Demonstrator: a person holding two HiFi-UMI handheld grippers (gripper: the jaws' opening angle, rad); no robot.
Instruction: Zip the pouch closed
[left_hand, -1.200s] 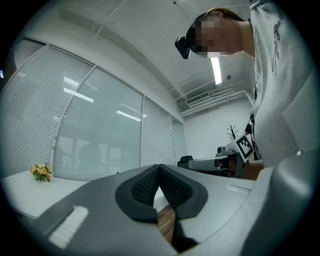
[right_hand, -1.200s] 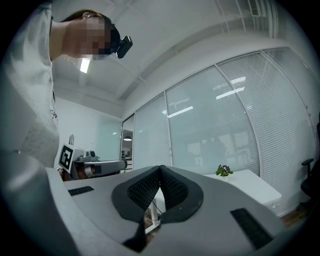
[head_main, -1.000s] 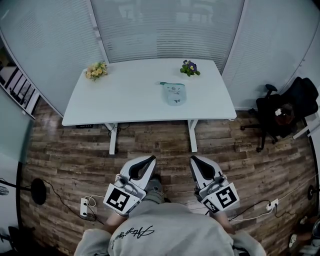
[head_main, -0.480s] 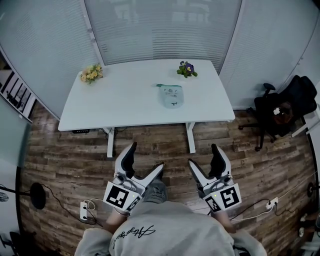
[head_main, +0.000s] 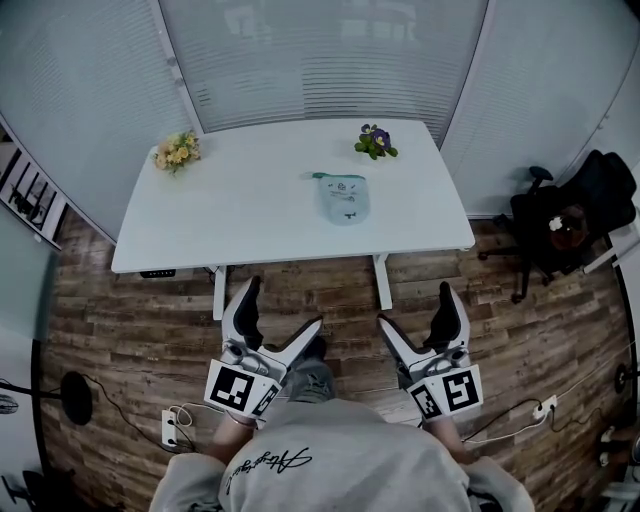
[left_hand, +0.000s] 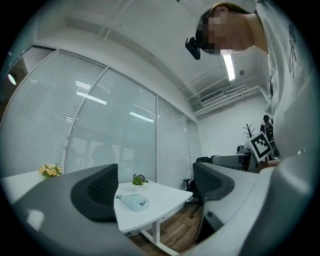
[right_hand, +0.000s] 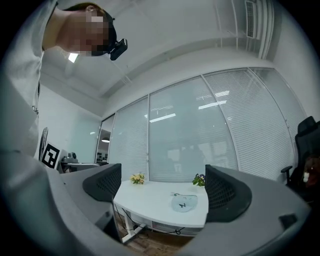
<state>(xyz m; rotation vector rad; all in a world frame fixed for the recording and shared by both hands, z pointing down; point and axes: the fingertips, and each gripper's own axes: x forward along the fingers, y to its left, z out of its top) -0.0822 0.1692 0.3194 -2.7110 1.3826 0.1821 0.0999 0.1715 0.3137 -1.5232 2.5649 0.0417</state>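
Table (head_main: 230, 215): white, standing on a wood floor (head_main: 130, 320), in front of a wall of closed blinds.
Pouch (head_main: 343, 197): pale blue-green, lying flat on the table top, right of the table's centre, between its near edge and the purple flowers; touched by nothing.
Zip: too small to judge open or closed.
Left gripper (head_main: 282, 311): released, jaws spread wide after just opening, nothing between them; held short of the table's near edge, over the floor, well apart from the pouch.
Right gripper (head_main: 416, 308): released likewise, jaws wide after just opening, empty; also short of the table's near edge, level with the left one.
Yellow flowers (head_main: 175, 152): at the table's far left corner.
Purple flowers (head_main: 374, 140): at the table's far edge, toward its right end, just beyond the pouch.
Office chair (head_main: 580, 215): dark, on the floor past the table's right end.
Person (head_main: 340, 460): in a light sweatshirt, standing back from the table's near edge, one gripper in each hand.
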